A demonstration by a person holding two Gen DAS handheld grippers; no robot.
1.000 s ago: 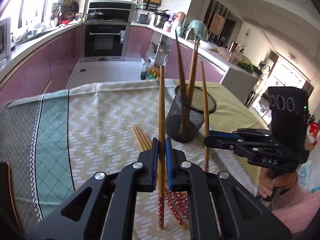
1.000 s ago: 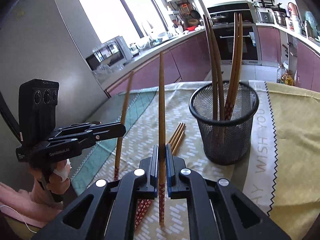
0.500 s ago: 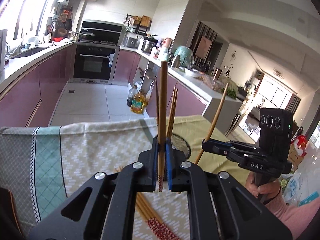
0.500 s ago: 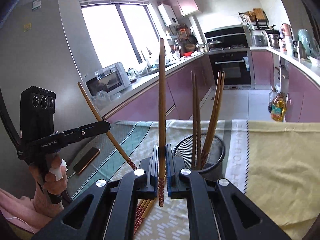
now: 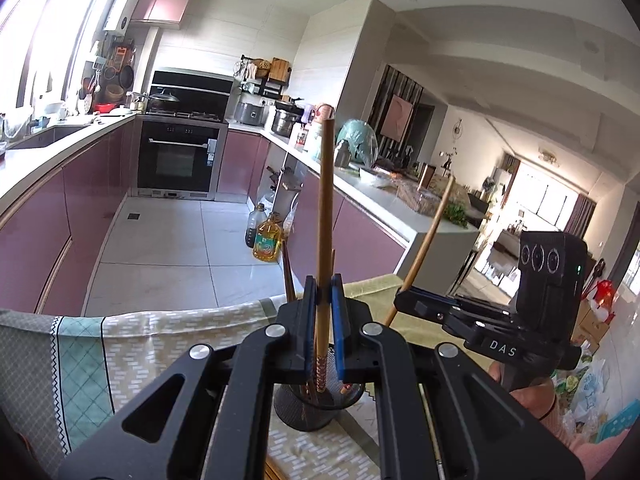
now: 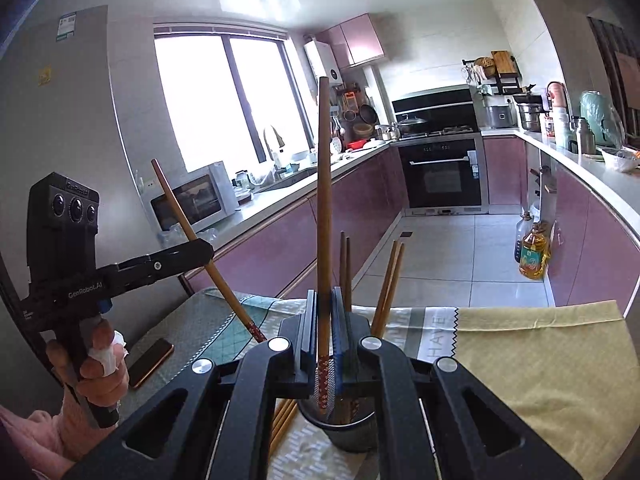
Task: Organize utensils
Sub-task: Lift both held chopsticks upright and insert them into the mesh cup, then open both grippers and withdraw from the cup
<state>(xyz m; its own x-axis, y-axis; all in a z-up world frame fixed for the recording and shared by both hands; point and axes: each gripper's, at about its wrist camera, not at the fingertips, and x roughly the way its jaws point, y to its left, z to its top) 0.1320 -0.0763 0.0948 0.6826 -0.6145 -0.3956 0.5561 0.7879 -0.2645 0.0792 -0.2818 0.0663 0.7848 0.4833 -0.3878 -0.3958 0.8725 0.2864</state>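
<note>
Chopsticks are in both your tools now: the left gripper (image 5: 323, 308) is clamped on one chopstick (image 5: 325, 216), held nearly upright with its patterned tip hanging just over the mouth of the mesh cup (image 5: 316, 408). The right gripper (image 6: 323, 320) grips its own chopstick (image 6: 323, 208) the same way, decorated end dipping toward the cup's rim. A second ago both sticks stood with their tips down near the cloth beside the cup; you have since lifted them and swung them over it, so the pickup is done and only the drop looks left. Just beside the cup, a few loose chopsticks (image 6: 282, 420) lie on the tablecloth (image 6: 520, 344) waiting their turn. Inside the cup, earlier sticks (image 6: 390, 280) lean against the far rim, so aim for the free gap. Beyond the cup, past the cloth's edge, sits the oil bottle (image 5: 267, 242) on the floor.
</note>
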